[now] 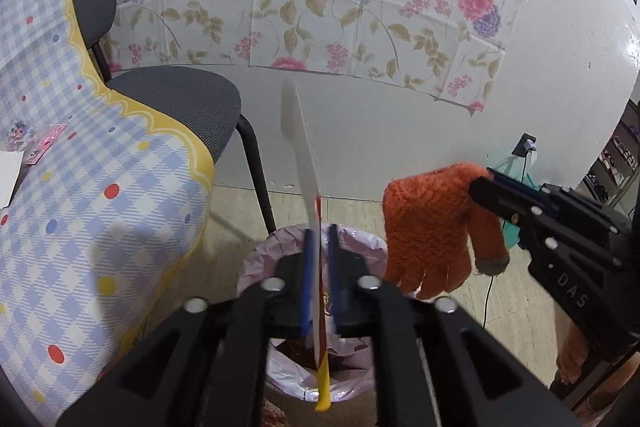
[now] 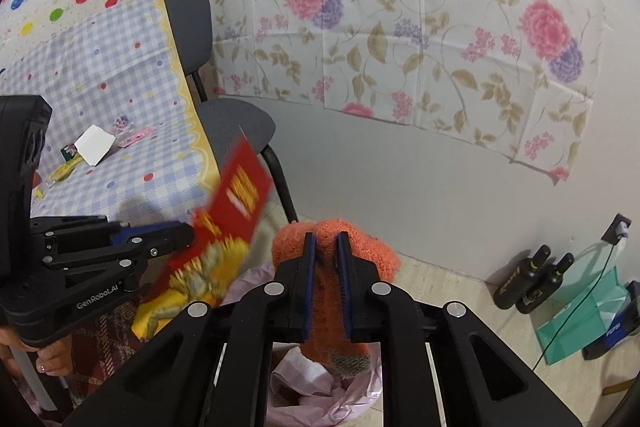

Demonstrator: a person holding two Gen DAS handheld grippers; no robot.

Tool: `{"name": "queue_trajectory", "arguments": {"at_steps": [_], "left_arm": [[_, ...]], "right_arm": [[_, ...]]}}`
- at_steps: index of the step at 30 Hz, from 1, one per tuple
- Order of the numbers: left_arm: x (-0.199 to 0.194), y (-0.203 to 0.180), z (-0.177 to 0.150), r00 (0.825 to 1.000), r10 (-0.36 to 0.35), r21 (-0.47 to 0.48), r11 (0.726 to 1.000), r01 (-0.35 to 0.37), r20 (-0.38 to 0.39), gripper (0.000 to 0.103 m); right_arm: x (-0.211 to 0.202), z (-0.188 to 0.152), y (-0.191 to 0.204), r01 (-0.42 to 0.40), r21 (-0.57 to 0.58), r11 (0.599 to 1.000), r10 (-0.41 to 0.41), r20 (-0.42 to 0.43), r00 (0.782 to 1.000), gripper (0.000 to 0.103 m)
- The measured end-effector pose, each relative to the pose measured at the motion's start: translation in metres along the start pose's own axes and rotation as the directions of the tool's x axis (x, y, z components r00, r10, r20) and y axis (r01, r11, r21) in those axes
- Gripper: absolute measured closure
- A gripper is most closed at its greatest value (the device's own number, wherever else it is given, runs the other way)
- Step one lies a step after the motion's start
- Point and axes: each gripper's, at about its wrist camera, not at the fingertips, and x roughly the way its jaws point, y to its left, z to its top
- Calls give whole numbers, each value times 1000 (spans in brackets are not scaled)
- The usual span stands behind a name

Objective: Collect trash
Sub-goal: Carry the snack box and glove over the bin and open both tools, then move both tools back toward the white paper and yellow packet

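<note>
The left tool [image 1: 320,279] hung over the pink-lined round waste bin [image 1: 256,255] with a flat red and yellow printed cardboard packet [image 1: 316,247] standing edge-on between its blue pads; the pads stood slightly off the card on both sides, so the grip was released. The packet's lower yellow end reached down into the bin's mouth. The right tool [image 2: 326,283] was clenched on an orange knitted glove [image 2: 376,251], whose grey-tipped fingers dangled just above the bin's rim. Both tools were near each other over the bin, the glove to the right of the packet. At the left, the hanging edge of the blue checked, yellow-bordered tablecloth [image 1: 80,187] on the table came close beside the bin, and a black-legged grey chair [image 1: 188,107] stood behind it. Bare floor [image 1: 500,291] lay open to the right.
</note>
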Motion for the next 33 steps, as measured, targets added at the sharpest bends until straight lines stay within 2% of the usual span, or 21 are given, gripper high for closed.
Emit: {"name": "queue_trajectory", "arguments": {"at_steps": [2,5,9,18,22,28,33], "left_arm": [[-2,4,2,1000,9,-18,1000,-9,14,60],[-10,16,6,999,22,-51,999,-20,27,60],[-22,33,10,997,64,-88,994,-59,52,55],[-41,67,6,982,174,-129,978,-164,69,53],[-58,88,2,969,231,-157,964,-215,90,51],[-87,123,-2,930,342,-211,927,-310,132,46],[-105,152,-4,912,389,-267,900,-345,134,45]], "right_arm": [[6,0,1,-12,2,1000,12,-11,1000,85],[7,1,4,-20,-5,1000,20,-10,1000,77],[1,8,8,-28,-8,1000,28,21,999,77],[1,20,31,-63,-35,997,64,37,997,77],[2,29,49,-104,-56,993,108,61,992,77],[7,44,86,-154,-100,983,164,100,981,77],[13,62,122,-201,-141,969,217,112,970,77]]}}
